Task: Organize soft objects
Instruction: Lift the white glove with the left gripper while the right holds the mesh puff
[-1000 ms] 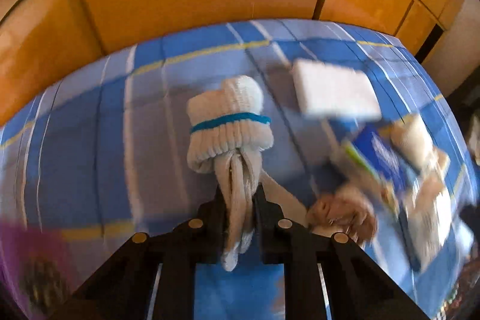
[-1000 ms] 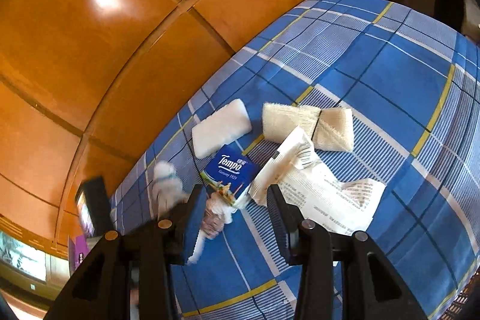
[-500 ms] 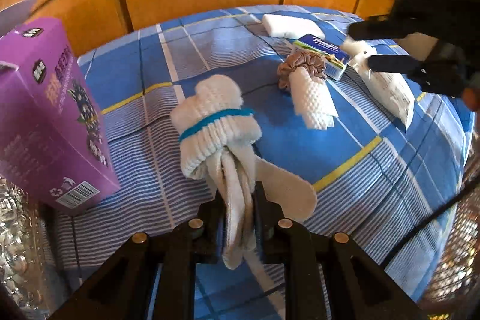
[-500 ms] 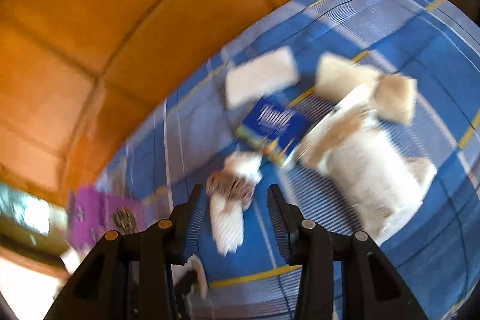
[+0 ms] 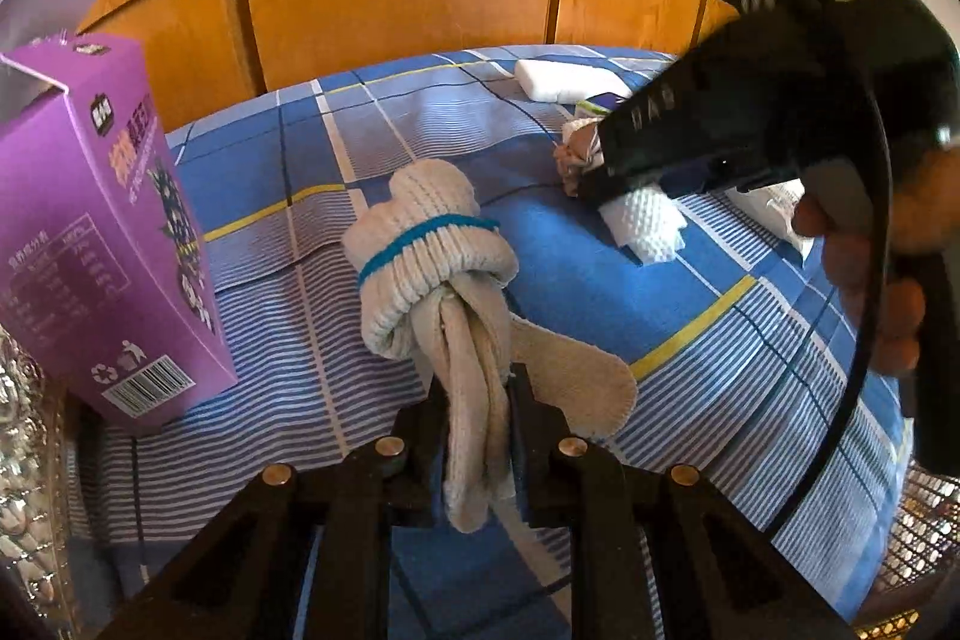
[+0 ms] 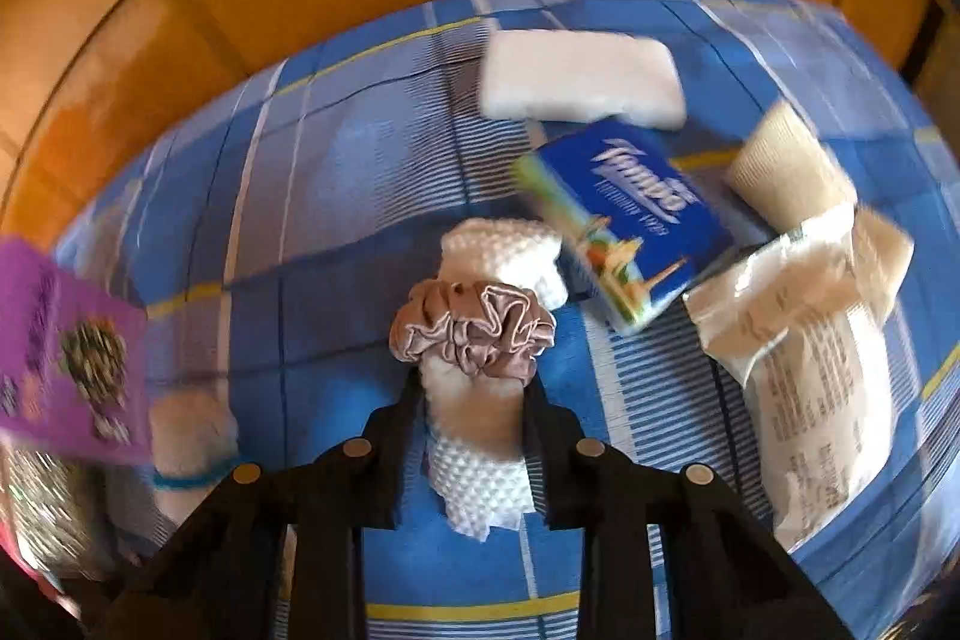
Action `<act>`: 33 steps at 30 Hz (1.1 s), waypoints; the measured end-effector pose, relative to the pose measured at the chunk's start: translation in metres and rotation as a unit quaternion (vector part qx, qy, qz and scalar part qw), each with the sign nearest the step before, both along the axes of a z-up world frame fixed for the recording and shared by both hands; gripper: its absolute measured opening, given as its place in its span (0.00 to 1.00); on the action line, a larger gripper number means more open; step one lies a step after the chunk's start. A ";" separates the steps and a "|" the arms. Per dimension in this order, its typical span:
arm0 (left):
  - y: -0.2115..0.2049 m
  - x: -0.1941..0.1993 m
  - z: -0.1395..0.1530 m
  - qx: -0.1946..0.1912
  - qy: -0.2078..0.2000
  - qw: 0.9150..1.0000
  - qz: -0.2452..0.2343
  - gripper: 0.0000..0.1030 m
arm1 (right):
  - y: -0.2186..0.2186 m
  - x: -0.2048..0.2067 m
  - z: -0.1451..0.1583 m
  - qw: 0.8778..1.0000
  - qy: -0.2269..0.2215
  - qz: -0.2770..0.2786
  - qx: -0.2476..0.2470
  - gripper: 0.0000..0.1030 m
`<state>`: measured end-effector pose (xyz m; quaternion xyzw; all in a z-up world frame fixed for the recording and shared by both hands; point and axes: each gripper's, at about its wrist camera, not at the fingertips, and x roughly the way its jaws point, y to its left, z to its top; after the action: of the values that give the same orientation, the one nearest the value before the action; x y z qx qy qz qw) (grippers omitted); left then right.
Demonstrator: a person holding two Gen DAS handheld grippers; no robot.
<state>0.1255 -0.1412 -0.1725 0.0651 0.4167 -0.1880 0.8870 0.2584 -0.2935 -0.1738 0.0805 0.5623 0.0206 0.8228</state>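
Left wrist view: shows the left gripper [image 5: 477, 400] with its fingers narrow and clamped on the loose tails of the sock bundle [image 5: 429, 256]. Points the bundle's long axis straight away from the fingers, with the thick knotted end and its blue band lying ahead on the blue checked sheet [image 5: 600, 280]. Stands just left of the bundle, upright and close but apart from it, as an open purple box [image 5: 102, 232]. Reaches in from the right as the right gripper [image 5: 585, 184], held by a hand [image 5: 864, 280], with its tips down on the white cloth roll [image 5: 645, 220]. Lies well apart from the left fingers, this roll, so clearly belongs to the right hand.

Right wrist view, somewhat blurred: shows the right fingers [image 6: 420, 400] on either side of the cloth roll, just below the brown scrunchie [image 6: 474, 328] that rings it. Have just been closing, with the roll between them, and seem now to press both flanks. Runs along the pointing line, the roll's long axis, one end beyond the scrunchie and one end under the gripper. Rests just right of it as a blue tissue pack [image 6: 624, 220], very near, likely to be brushed on lifting.
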 end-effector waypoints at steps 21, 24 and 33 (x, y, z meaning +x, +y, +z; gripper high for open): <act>-0.015 0.016 0.003 -0.073 0.055 0.996 -0.022 0.81 | 0.011 -0.004 0.001 0.999 -0.004 0.023 -0.024 0.28; -0.014 0.024 0.005 -0.081 0.070 0.994 -0.014 0.83 | 0.005 -0.001 0.002 1.000 0.001 0.016 -0.008 0.28; -0.009 0.068 0.008 -0.043 0.106 0.991 0.066 0.60 | 0.006 -0.002 0.003 1.000 0.004 0.016 -0.017 0.27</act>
<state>0.1938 -0.1498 -0.1649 -0.0209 0.5029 -0.1523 0.8505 0.2567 -0.2875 -0.1705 0.0578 0.5671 0.0238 0.8213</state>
